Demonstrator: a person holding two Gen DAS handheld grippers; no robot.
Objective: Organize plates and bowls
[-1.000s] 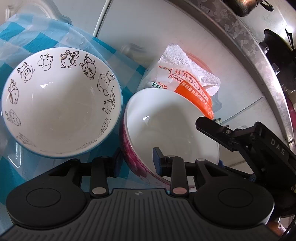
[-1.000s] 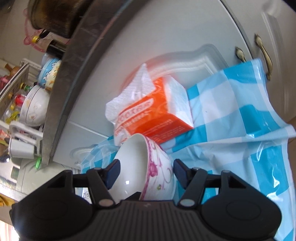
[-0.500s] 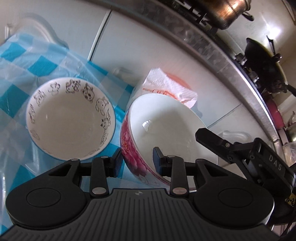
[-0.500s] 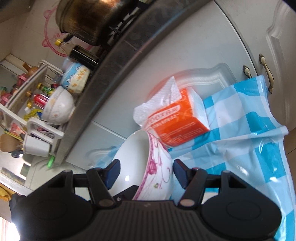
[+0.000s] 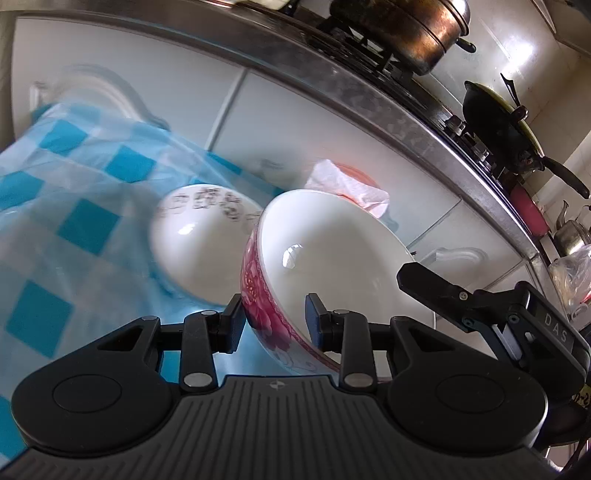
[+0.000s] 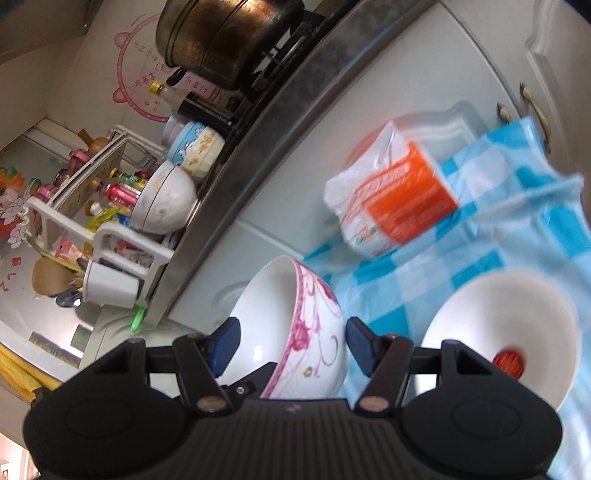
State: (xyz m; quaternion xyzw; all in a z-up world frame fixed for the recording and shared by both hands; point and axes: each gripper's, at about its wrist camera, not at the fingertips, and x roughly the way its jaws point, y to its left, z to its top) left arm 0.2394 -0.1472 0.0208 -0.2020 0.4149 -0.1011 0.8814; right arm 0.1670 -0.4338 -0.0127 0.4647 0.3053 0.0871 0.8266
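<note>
A white bowl with a pink flower pattern hangs tilted in the air above the blue checked cloth. My left gripper is shut on its near rim, one pad outside and one inside. My right gripper is shut on the same pink bowl from the opposite side; one of its fingers shows over the rim in the left wrist view. Below on the cloth sits a white bowl with cartoon animals, blurred. The right wrist view shows a blurred white bowl with a red spot on the cloth.
An orange and white tissue pack lies on the cloth against white cabinet doors. Above runs a steel counter edge with a large pot and a black wok. Bowls sit by a white rack.
Both grippers have risen with the pink bowl held between them. The cartoon bowl and cloth have dropped away below, and the counter top with its pot and rack has come into view.
</note>
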